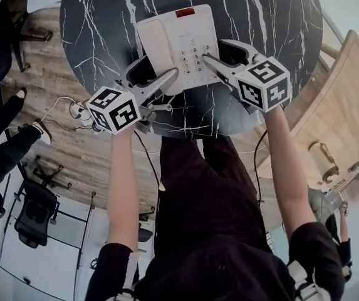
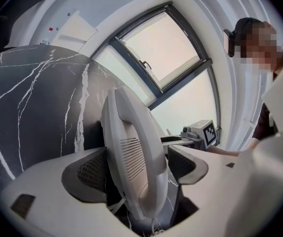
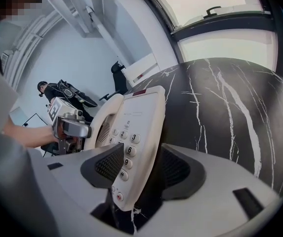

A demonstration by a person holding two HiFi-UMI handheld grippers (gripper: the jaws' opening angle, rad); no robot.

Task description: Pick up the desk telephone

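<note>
Pale wooden flooring [image 1: 47, 55] spreads beneath a round black marble-look table [image 1: 104, 17] veined with white. A large slanted window [image 2: 166, 48] shows beyond it in the left gripper view, and a black office chair [image 1: 35, 212] stands off to the left in the head view.

On the table's near half lies the cream-white plastic desk telephone [image 1: 179, 46], flat on the top, with its handset on the left and its keypad on the right.

The 2 grippers reach in from the near edge, 1 at each side of the phone. The left gripper [image 1: 157, 74] is released: its jaws stand wide apart with the curved cream handset [image 2: 131, 157] between them, and a gap shows beside the right-hand pad. The right gripper [image 1: 217, 50] is likewise released, its jaws spread on either side of the phone's right edge, the grey-buttoned keypad [image 3: 124, 147] in front of 1 pad and clear space before the other.

A small red strip [image 1: 185, 12] sits at the phone's far end.
</note>
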